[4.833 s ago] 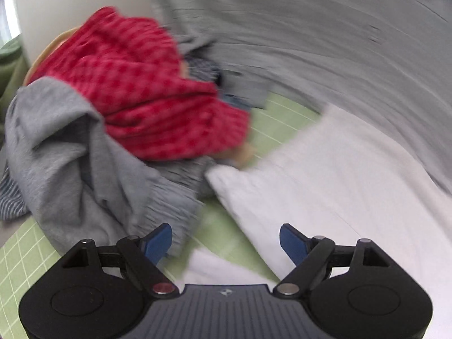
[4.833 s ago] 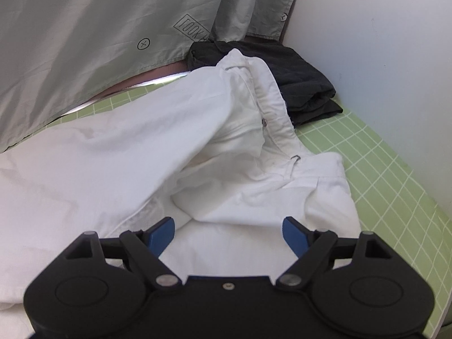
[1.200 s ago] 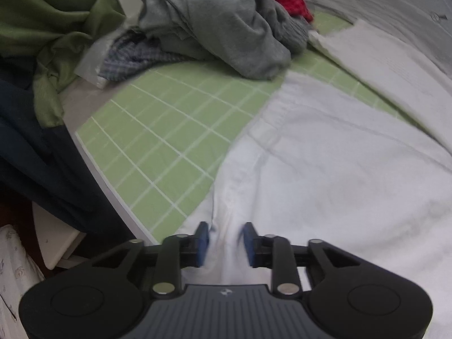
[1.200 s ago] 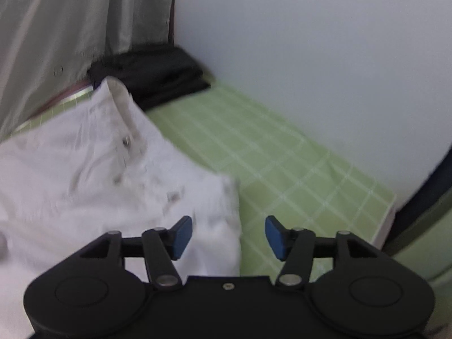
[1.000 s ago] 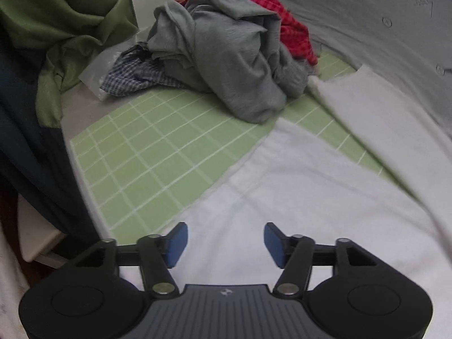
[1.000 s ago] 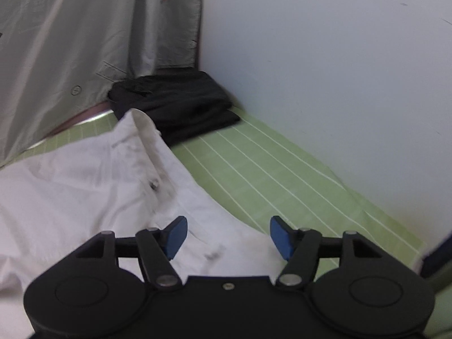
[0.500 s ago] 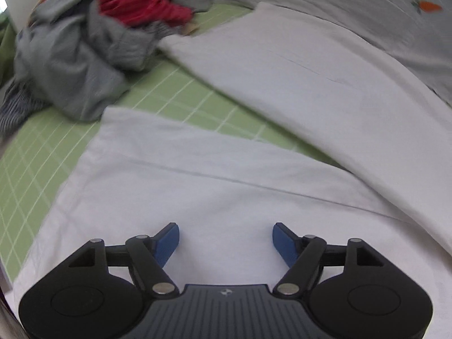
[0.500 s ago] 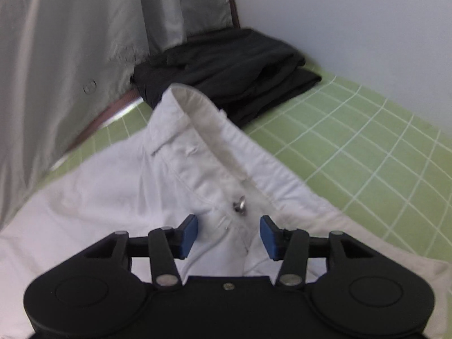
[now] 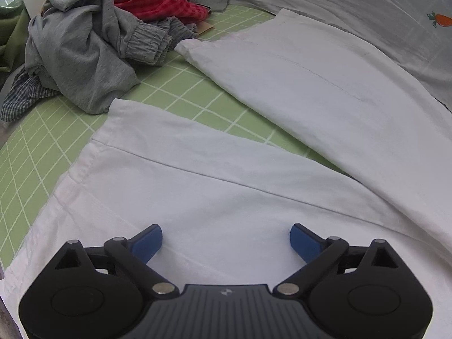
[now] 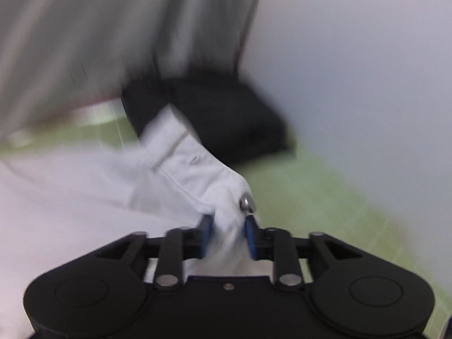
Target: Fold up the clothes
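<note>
Meanwhile, white trousers [image 9: 226, 186] spread flat on green grid mat [image 9: 34, 152], 2 legs reaching far left toward heaped laundry pile [image 9: 93, 36], left claw [image 9: 226, 240] spread wide above near leg, right claw [image 10: 227, 237] pinching waistband by metal button [image 10: 246, 202], folded black garment [image 10: 214, 118] beyond.

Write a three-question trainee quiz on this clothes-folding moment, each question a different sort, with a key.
1. True or false: the left hand-held gripper is clamped on the white trousers.
2. Multiple choice: the right hand-held gripper grips the white trousers near A) a leg hem, B) the waistband by the metal button, C) a back pocket.
3. Fill in: the folded garment beyond the waistband is ____ in colour.

Key: 1 false, it is open above the fabric; 2 B; 3 black.
</note>
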